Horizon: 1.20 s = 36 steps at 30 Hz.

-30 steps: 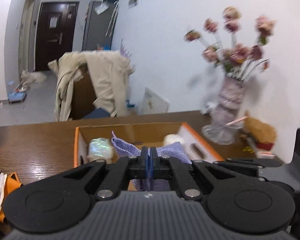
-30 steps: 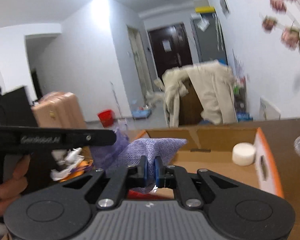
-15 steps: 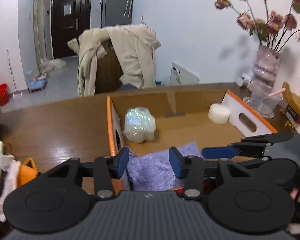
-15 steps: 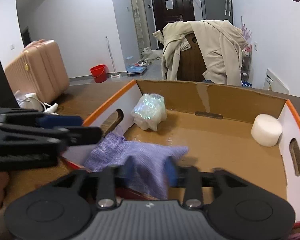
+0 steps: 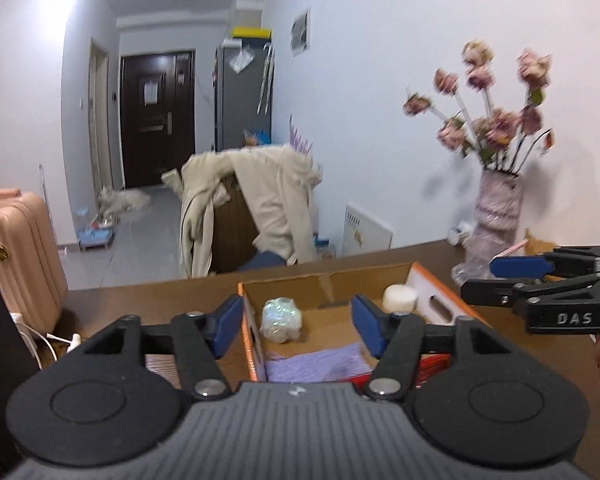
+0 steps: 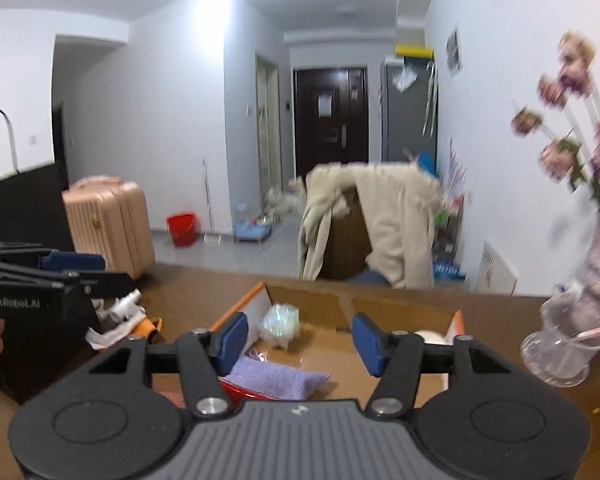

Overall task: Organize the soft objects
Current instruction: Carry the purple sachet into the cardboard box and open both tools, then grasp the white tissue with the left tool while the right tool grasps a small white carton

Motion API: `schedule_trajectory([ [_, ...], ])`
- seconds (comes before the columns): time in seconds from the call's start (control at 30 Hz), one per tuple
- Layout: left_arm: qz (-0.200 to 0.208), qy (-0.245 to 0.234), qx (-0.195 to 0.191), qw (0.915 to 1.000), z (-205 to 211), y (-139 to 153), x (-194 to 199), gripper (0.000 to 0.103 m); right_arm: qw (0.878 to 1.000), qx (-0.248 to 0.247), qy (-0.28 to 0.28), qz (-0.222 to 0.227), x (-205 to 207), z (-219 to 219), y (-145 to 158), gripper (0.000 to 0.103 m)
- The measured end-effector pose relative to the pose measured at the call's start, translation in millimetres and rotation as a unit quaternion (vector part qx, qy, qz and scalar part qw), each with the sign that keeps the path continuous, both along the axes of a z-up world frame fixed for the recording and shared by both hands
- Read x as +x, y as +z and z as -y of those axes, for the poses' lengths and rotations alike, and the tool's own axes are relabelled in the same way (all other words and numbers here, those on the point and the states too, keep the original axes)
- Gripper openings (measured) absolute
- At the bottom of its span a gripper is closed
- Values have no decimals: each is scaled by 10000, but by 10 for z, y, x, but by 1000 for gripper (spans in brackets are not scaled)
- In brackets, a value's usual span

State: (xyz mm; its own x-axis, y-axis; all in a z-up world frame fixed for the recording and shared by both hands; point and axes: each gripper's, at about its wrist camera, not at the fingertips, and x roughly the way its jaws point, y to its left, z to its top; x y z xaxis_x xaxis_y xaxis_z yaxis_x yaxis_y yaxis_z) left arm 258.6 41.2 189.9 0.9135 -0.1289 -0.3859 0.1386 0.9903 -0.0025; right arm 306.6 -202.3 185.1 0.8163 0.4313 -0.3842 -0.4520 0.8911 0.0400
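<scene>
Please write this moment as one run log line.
left tongs: opening, empty | right tongs: opening, empty | purple cloth: in cardboard box

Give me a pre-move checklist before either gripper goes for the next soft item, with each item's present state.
1. Left gripper free of load: ok. Its jaws have just been opening and nothing sits between them.
2. Right gripper free of load: ok. Jaws just opened, gap empty.
3. Purple cloth inside the cardboard box: ok, lying at the near end.
4. Cloth flat and tidy: cannot tell, partly hidden behind the grippers.
5. Room left in the box: ok. Only an iridescent bundle and a white roll sit near the far wall.
6. Glass vase clear of the right gripper: ok, standing off to its right.
</scene>
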Motion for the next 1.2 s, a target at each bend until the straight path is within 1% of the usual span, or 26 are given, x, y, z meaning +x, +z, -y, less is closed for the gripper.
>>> schedule_trajectory([
  [0.07, 80, 33, 47, 10000, 80, -22, -226, 71, 9998, 37, -90, 150, -278, 92, 17, 63],
  [0.1, 122, 44, 74, 9999, 129, -64, -362, 74, 9997, 54, -117, 209, -432, 135, -21, 64],
  [0.13, 175, 11, 85, 9998, 161, -117, -496, 80, 9995, 75, -134, 270, -584, 174, -78, 65],
  [0.17, 229, -38, 93, 9997, 199, -201, -675, 83, 9993, 96, -166, 329, -732, 211, -135, 69],
  [0.2, 256, -70, 116, 9996, 241, -286, -833, 84, 9989, 103, -230, 405, -910, 249, -228, 72],
  [0.23, 275, -108, 121, 9995, 266, -378, -974, 86, 9983, 95, -306, 494, -1095, 277, -351, 77],
  [0.27, 302, -159, 103, 9994, 293, -501, -1152, 90, 9977, 86, -379, 549, -1247, 292, -458, 81],
  [0.33, 324, -203, -48, 9993, 317, -747, -1461, 97, 9972, -24, -452, 597, -1601, 308, -750, 81],
  [0.4, 263, -240, -87, 9993, 344, -1009, -1754, 98, 9966, 1, -569, 590, -1906, 344, -1012, 84],
  [0.43, 160, -250, -119, 9995, 364, -1135, -1870, 98, 9964, 72, -637, 547, -2062, 365, -1151, 90],
  [0.47, 57, -295, -169, 9994, 358, -1231, -1951, 98, 9966, 96, -673, 476, -2163, 372, -1243, 91],
  [0.5, -83, -351, -224, 9991, 371, -1305, -1988, 98, 9970, 46, -658, 405, -2223, 365, -1315, 91],
  [0.57, -231, -379, -166, 9989, 387, -1389, -2006, 98, 9981, -98, -533, 297, -2286, 325, -1403, 91],
  [0.73, -253, -293, -33, 9992, 369, -1403, -1962, 98, 9977, -31, -629, 236, -2256, 306, -1408, 90],
  [0.8, -391, -153, 11, 9991, 313, -1460, -1932, 98, 9979, -27, -621, 185, -2232, 313, -1436, 89],
  [0.83, -491, -51, 1, 9988, 275, -1486, -1880, 96, 9979, -28, -635, 142, -2203, 312, -1451, 87],
  [0.9, -773, 109, -81, 9969, 218, -1553, -1763, 86, 9978, -3, -655, 63, -2149, 291, -1481, 84],
  [0.97, -1115, 259, -138, 9933, 186, -1627, -1612, 74, 9979, 4, -650, -30, -2062, 257, -1506, 81],
  [1.03, -1295, 351, -143, 9909, 170, -1689, -1505, 69, 9978, 3, -656, -81, -1986, 220, -1527, 80],
  [1.07, -1349, 358, -146, 9901, 160, -1720, -1467, 65, 9977, -4, -663, -115, -1952, 204, -1538, 80],
  [1.1, -1386, 341, -170, 9896, 151, -1744, -1434, 64, 9977, -13, -668, -147, -1916, 188, -1549, 80],
  [1.13, -1436, 301, -196, 9890, 142, -1766, -1395, 56, 9975, -26, -677, -187, -1878, 170, -1564, 80],
  [1.17, -1507, 238, -227, 9880, 129, -1791, -1347, 36, 9973, -37, -691, -224, -1838, 156, -1571, 78],
  [1.2, -1577, 194, -258, 9870, 117, -1813, -1298, 28, 9972, -54, -697, -255, -1801, 146, -1580, 77],
])
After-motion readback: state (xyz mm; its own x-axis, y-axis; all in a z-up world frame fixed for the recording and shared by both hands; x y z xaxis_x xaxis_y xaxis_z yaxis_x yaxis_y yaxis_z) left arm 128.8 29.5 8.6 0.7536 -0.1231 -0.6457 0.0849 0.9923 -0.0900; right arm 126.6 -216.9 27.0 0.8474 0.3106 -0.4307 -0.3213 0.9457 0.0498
